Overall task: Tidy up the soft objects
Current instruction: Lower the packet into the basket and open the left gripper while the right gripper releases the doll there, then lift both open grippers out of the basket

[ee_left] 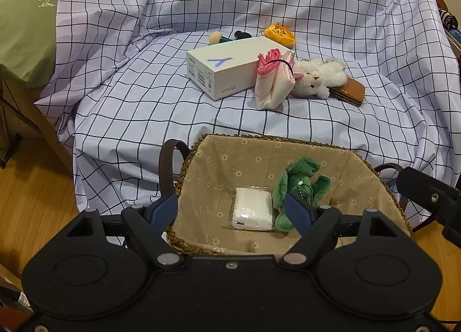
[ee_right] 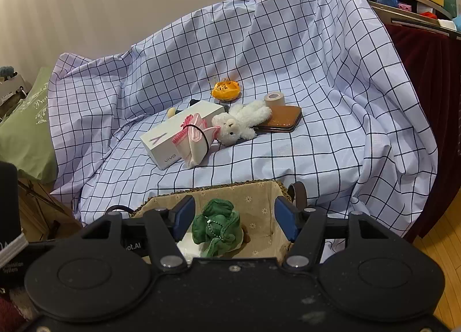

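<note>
A woven basket (ee_left: 259, 138) with a flowered beige lining stands at the front edge of the checked sheet. In it lie a white tissue pack (ee_left: 253, 212) and a green plush toy (ee_left: 299, 179). My left gripper (ee_left: 230, 208) hangs open over the basket with nothing between its pads. My right gripper (ee_right: 234, 216) is open too, above the green plush toy (ee_right: 216, 222), and its pads do not press on it. On the sheet behind lie a white plush bear (ee_right: 239, 123) and a pink and white cloth pouch (ee_right: 194, 142).
A white phone box (ee_left: 224, 70), an orange flower (ee_left: 279, 34), a brown wallet (ee_left: 350, 88) and a tape roll (ee_right: 274, 99) lie on the sheet (ee_left: 129, 72). A green pillow (ee_left: 26, 29) is at the left. A cluttered shelf (ee_right: 417, 12) stands at the upper right.
</note>
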